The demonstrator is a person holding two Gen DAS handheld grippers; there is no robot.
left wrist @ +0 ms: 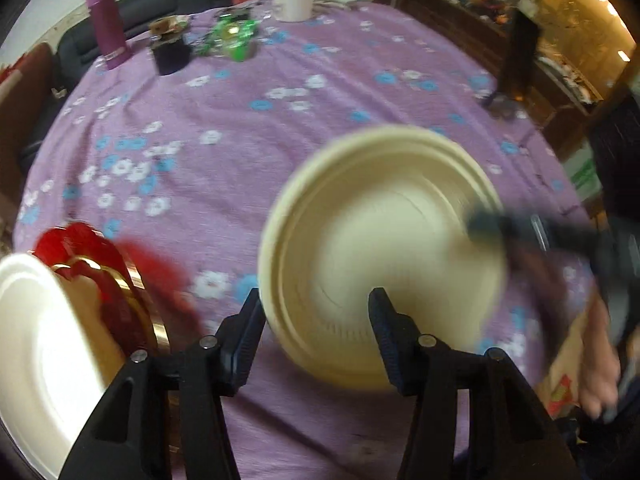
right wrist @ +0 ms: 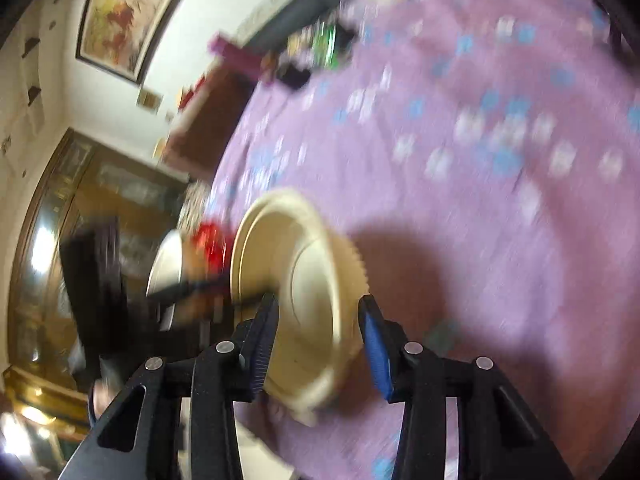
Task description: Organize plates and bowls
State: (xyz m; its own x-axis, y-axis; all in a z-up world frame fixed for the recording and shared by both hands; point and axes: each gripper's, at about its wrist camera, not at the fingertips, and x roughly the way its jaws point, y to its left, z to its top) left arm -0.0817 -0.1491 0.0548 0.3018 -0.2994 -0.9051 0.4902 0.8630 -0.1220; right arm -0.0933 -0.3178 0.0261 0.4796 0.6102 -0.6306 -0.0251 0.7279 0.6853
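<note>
Judging from the blur, a cream bowl (left wrist: 380, 256) is mid-transfer over the bench (left wrist: 248, 120), tilted with its hollow towards the left camera. In the right wrist view the right hand-held gripper (right wrist: 316, 340) has its fingers on either side of the bowl's rim, the left one inside the hollow and the right one behind the outer wall; the gap to the blue pad looks wide, so whether it is clamped or merely straddling the rim I cannot tell. The left hand-held gripper (left wrist: 316, 320) stands with its fingers apart, the near edge of the bowl between them, gripping nothing that can be made out.

At near left lie a white plate (left wrist: 36, 352) and, touching it, a red bowl with a gold rim (left wrist: 116, 280), seemingly the gathering pile. The next move probably calls for levelling the cream bowl and lowering it beside or onto that pile, with a firm hold first.

The bowl looks like thin moulded plastic or pulp, matte, with stepped concentric rings and a finely ribbed outer band. The plate is smooth and glossy. The bench wears a soft, wrinkled purple cloth printed with white and blue flowers.
</note>
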